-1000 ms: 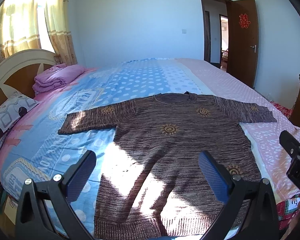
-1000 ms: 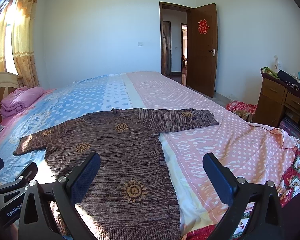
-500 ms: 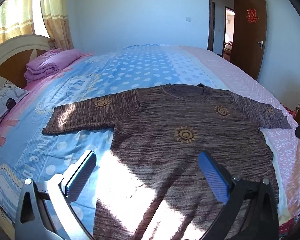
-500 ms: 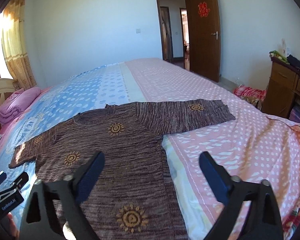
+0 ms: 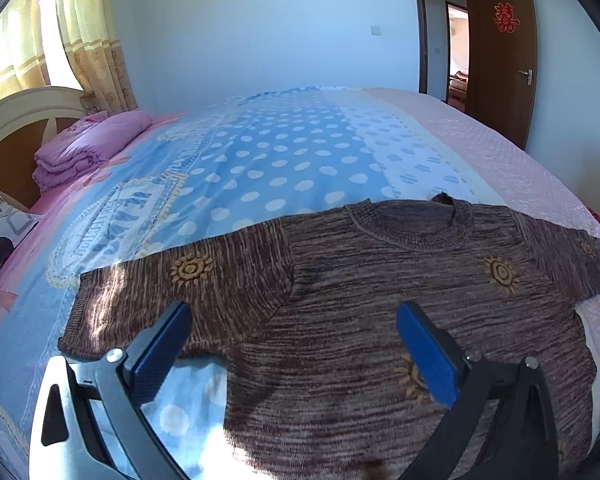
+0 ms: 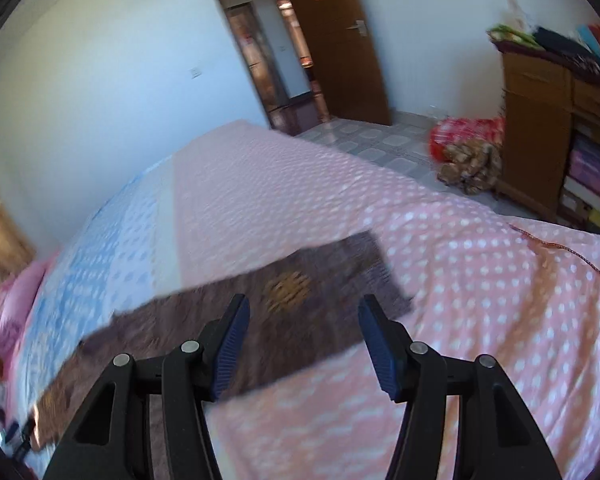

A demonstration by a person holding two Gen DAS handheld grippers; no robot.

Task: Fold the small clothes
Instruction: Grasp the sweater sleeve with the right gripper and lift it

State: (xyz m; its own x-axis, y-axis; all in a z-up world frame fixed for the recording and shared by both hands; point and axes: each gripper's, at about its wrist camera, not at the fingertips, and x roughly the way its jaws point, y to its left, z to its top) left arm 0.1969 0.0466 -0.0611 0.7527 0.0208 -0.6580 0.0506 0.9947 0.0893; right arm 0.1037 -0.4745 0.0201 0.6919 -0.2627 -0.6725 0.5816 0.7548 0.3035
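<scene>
A brown knitted sweater [image 5: 380, 300] with orange sun motifs lies flat on the bed, sleeves spread out to both sides. My left gripper [image 5: 292, 340] hangs open above its chest and left sleeve, nothing between the blue pads. In the blurred right wrist view, my right gripper [image 6: 302, 336] hovers over the right sleeve [image 6: 300, 300] near its cuff. Its jaws are closing, and nothing is pinched between them; the sleeve lies on the bed beneath.
The bed [image 5: 284, 160] has a blue dotted and pink dotted cover [image 6: 480, 280]. A folded pink blanket [image 5: 88, 148] lies by the headboard. A wooden dresser [image 6: 548, 128] and a red bundle [image 6: 464, 140] stand on the floor to the right, near an open door [image 6: 332, 40].
Both grippers moved forward over the sweater. The right one swung right toward the sleeve, tilted sideways, and its jaws narrowed. The left one drew closer to the chest, still wide.
</scene>
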